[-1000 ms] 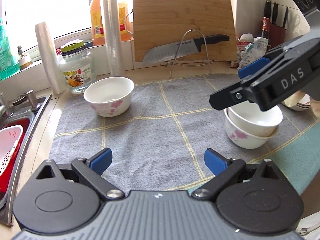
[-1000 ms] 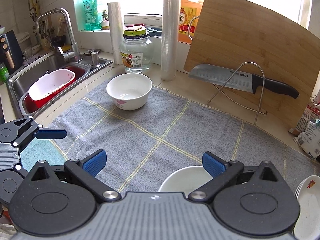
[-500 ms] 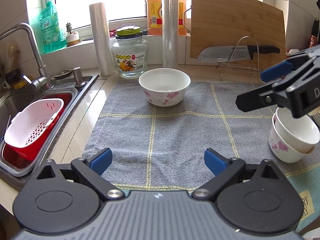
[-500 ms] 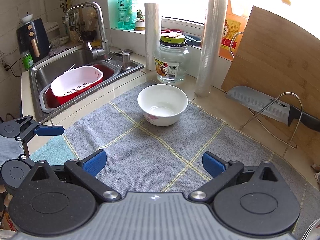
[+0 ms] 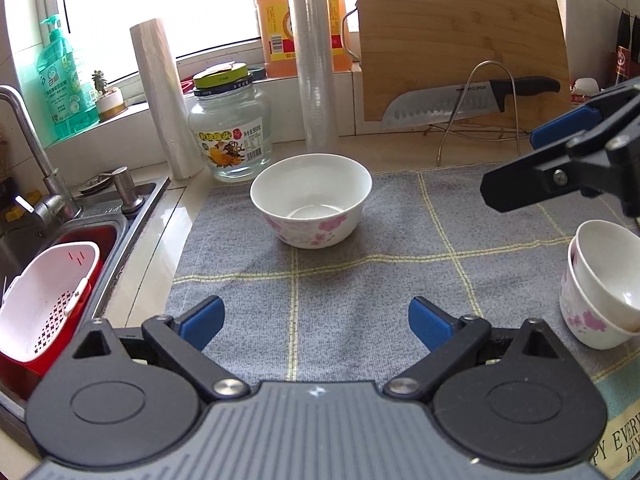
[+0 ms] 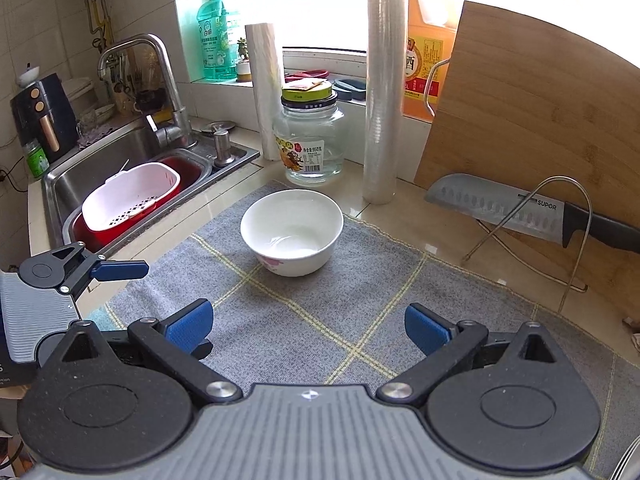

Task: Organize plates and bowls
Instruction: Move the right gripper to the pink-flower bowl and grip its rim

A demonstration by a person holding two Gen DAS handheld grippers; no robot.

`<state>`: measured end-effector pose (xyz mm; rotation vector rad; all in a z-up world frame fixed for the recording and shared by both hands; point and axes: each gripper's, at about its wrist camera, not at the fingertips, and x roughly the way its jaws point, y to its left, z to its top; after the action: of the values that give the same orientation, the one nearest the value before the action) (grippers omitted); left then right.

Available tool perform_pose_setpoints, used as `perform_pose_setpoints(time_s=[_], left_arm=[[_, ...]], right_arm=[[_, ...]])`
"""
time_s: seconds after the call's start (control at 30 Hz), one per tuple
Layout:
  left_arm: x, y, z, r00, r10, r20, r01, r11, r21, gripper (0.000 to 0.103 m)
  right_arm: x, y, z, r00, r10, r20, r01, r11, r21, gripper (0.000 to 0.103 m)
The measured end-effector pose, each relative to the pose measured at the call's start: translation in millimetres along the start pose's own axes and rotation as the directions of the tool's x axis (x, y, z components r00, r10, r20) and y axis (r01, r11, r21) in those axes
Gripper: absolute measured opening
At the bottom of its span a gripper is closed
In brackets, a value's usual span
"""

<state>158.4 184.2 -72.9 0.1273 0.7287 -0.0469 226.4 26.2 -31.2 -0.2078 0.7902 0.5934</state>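
Note:
A white bowl with pink flowers (image 5: 312,199) stands alone on the grey mat (image 5: 360,280), also in the right wrist view (image 6: 292,232). Two nested white flowered bowls (image 5: 600,284) stand at the mat's right edge. My left gripper (image 5: 316,320) is open and empty, low over the mat in front of the single bowl. My right gripper (image 6: 308,326) is open and empty, above the mat and facing the same bowl. The right gripper also shows in the left wrist view (image 5: 560,160), above the nested bowls. The left gripper shows at the left of the right wrist view (image 6: 80,268).
A sink (image 6: 120,168) with a white colander (image 6: 132,196) in a red basin lies left of the mat. A glass jar (image 5: 230,132), two film rolls (image 5: 316,60), an oil bottle, a cutting board (image 5: 460,40) and a knife on a wire rack (image 5: 472,100) stand behind the mat.
Both grippers have swung left and pulled back. The single bowl now sits near the middle of both views; the nested bowls have slid to the right edge of the left view and out of the right view.

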Motion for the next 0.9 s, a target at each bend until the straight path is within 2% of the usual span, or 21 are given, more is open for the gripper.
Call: perform_pose_setpoints(time_s=[0.37,0.5,0.6,0.9], left_arm=[[43,22,14,0.994,-0.101,0.044,0.093,0.983,0.158,0.098],[59,29,18,0.988,-0.151,0.045,0.141,0.975,0.174,0.098],[66,31,21,0.985,-0.162,0.054,0.149,0.970,0.191,0.098],[86,38,27,0.981,-0.187,0.060,0.172,0.965,0.199,0.098]], right_arm=[[37,15,20,0.996,-0.086,-0.038,0.089,0.992,0.087,0.103],[47,18,25,0.990,-0.130,-0.046,0.133,0.987,0.088,0.103],[54,18,30,0.988,-0.143,-0.060,0.148,0.984,0.094,0.103],[77,18,47,0.989,-0.120,-0.087,0.125,0.990,0.060,0.103]])
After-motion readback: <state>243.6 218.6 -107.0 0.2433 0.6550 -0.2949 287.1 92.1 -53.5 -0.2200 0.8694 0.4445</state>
